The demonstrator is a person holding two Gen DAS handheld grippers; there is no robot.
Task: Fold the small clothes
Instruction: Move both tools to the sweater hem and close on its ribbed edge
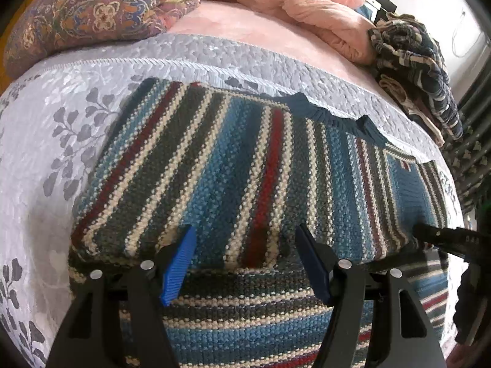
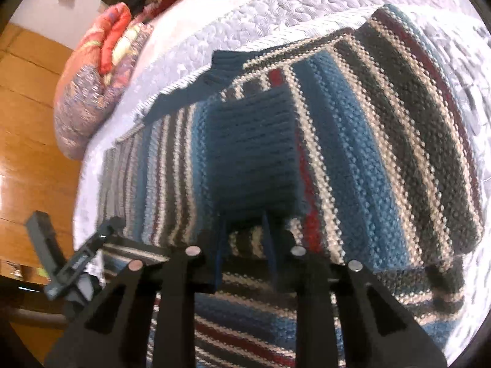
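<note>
A striped knit sweater (image 1: 245, 165), in blue, grey, cream and red, lies folded on a lavender bedspread (image 1: 46, 153). In the left wrist view my left gripper (image 1: 247, 260) stands open, its blue pads (image 1: 181, 263) wide apart at the near folded edge, with nothing between them. The tip of the right gripper (image 1: 442, 239) touches that same edge at the far right. In the right wrist view the sweater (image 2: 353, 141) fills the frame, with a dark blue ribbed cuff (image 2: 254, 153) on top. My right gripper (image 2: 244, 239) is just below the cuff, its jaws a narrow gap apart and clamping nothing.
A paisley pillow (image 1: 92, 15) and a pink blanket (image 1: 307, 9) lie at the back of the bed. A pile of patterned clothes (image 1: 414, 70) sits at the back right. The left gripper (image 2: 76, 263) and a wooden floor (image 2: 27, 122) show past the bed's left edge in the right wrist view.
</note>
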